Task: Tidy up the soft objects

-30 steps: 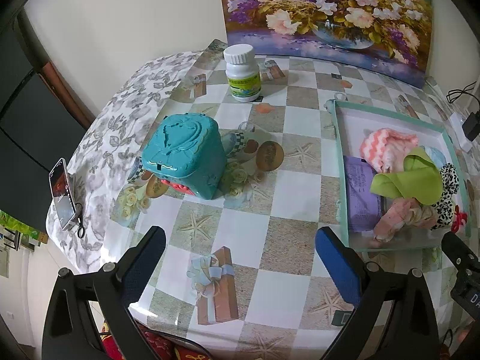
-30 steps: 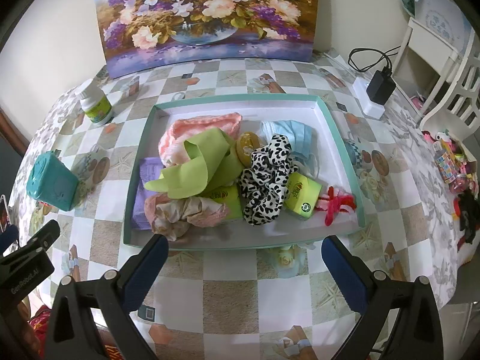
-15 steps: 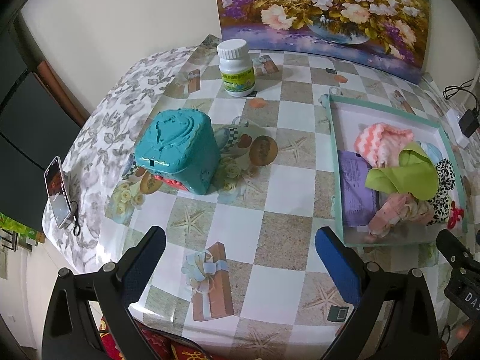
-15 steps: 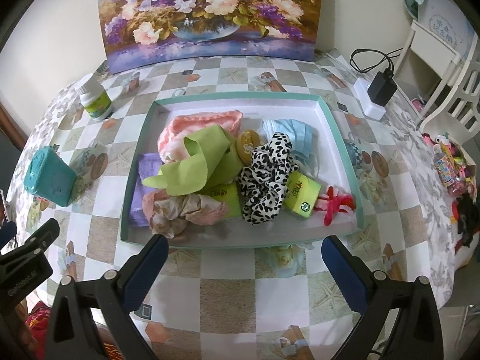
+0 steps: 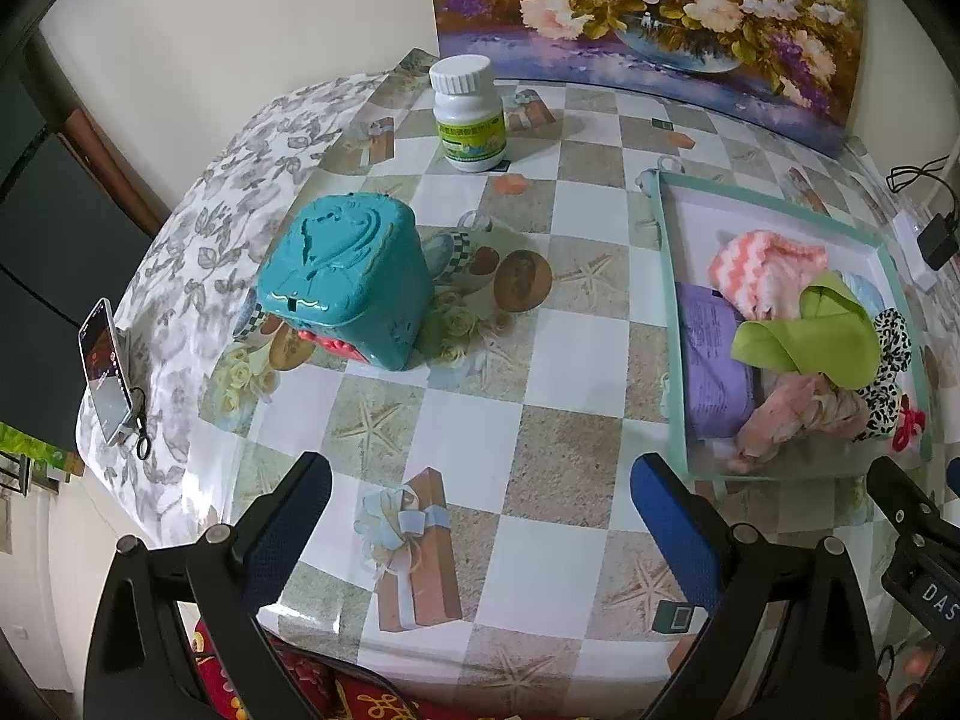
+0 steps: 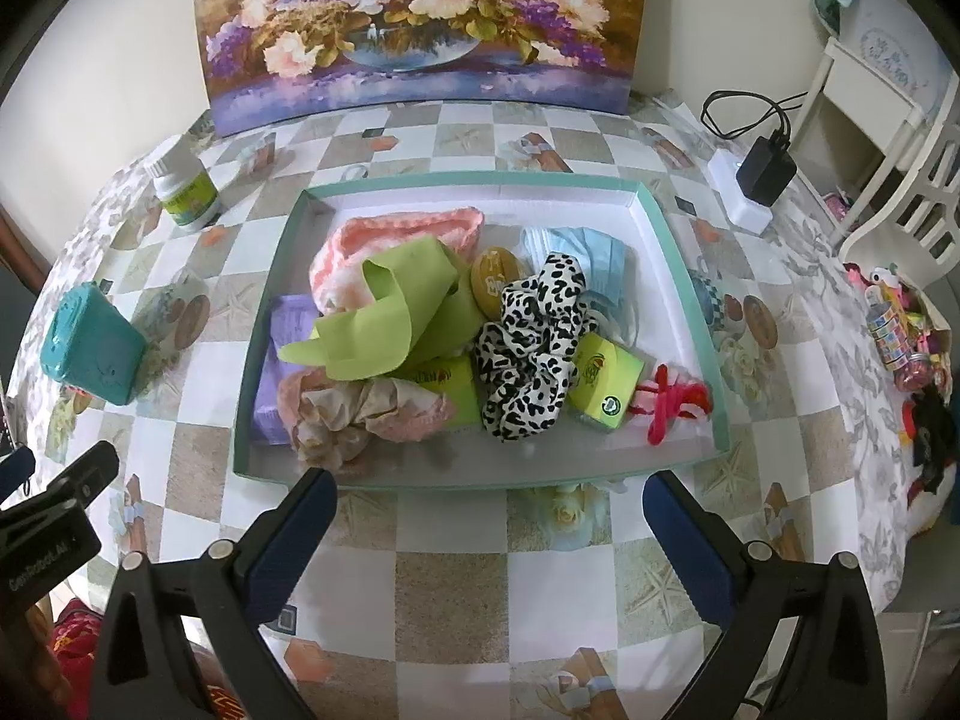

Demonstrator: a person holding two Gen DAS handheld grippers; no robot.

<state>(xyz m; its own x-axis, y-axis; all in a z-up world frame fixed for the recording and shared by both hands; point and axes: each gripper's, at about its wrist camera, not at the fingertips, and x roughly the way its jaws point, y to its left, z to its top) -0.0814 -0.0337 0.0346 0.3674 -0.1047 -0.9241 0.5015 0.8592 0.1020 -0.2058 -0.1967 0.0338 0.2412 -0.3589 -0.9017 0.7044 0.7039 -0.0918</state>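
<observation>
Right wrist view looks down on a teal tray (image 6: 690, 276) lying on the checked tabletop (image 6: 450, 588), and the tray serves as the landmark. Inside it the soft things lie heaped together: a lime green band (image 6: 384, 318) draped over a pink knitted piece (image 6: 390, 228), a leopard-print scrunchie (image 6: 534, 336) at the middle, a blue face mask (image 6: 594, 252) toward the tray's far right corner, a pink scrunchie (image 6: 372, 408) at the near left, a purple packet (image 6: 282, 348) along the left wall and a red bow (image 6: 672, 402) at the near right. Two green packets and a small brown oval sit among them.

A teal box (image 5: 342, 282) stands well left of the tray, with a white bottle (image 5: 468, 114) beyond it.

The right hand-held gripper (image 6: 480, 534) hangs released just before the tray's near wall, holding nothing. The left hand-held gripper (image 5: 480, 516) is likewise spread and empty, over bare tabletop left of the tray.

Whether this heap awaits sorting or is the gathered result, the pictures cannot settle. Any pick from the pile would go best by closing on one item's free edge, since the band and scrunchies overlap and could drag neighbours along.
</observation>
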